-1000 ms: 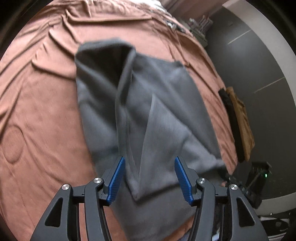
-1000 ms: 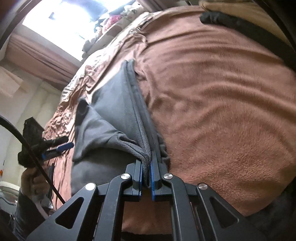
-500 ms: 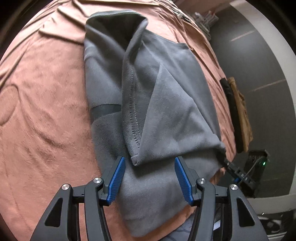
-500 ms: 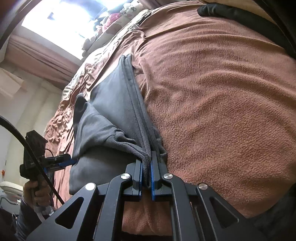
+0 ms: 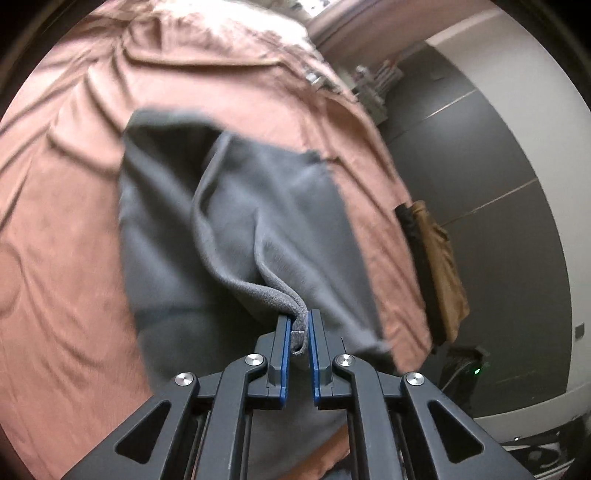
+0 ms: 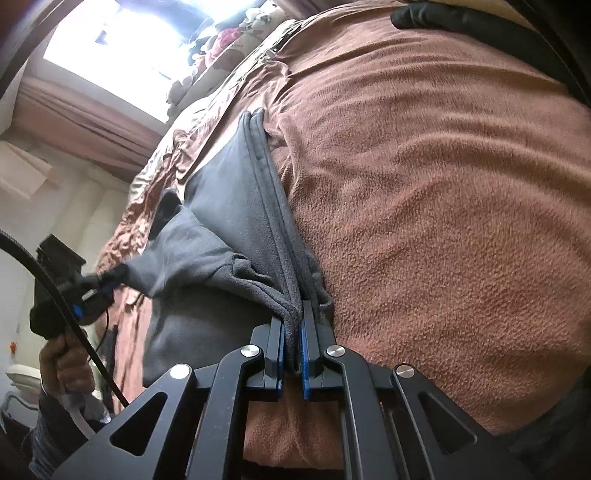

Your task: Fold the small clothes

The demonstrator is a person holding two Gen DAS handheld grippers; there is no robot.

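A grey fleece garment (image 5: 240, 206) lies partly folded on a brown bed cover (image 5: 55, 221). My left gripper (image 5: 298, 317) has its jaws closing on a raised fold of the garment's near edge, and the blue pads press on the cloth and lift it. In the right wrist view the same garment (image 6: 229, 192) runs away from my right gripper (image 6: 293, 325), which is shut on the doubled hem at its near end. The left gripper (image 6: 92, 284) also shows there at the far left, pinching a pulled-out corner, with a hand (image 6: 62, 365) on its handle.
The bed cover (image 6: 443, 184) stretches wide to the right of the garment. Black and tan clothes (image 5: 439, 266) lie at the bed's right edge beside a grey wall. A bright window (image 6: 129, 37) and soft toys (image 6: 229, 33) sit beyond the bed's far end.
My left gripper has gone from open around the garment's corner to shut on a fold, and has risen, pulling the cloth up. The right gripper has kept its hold and place.
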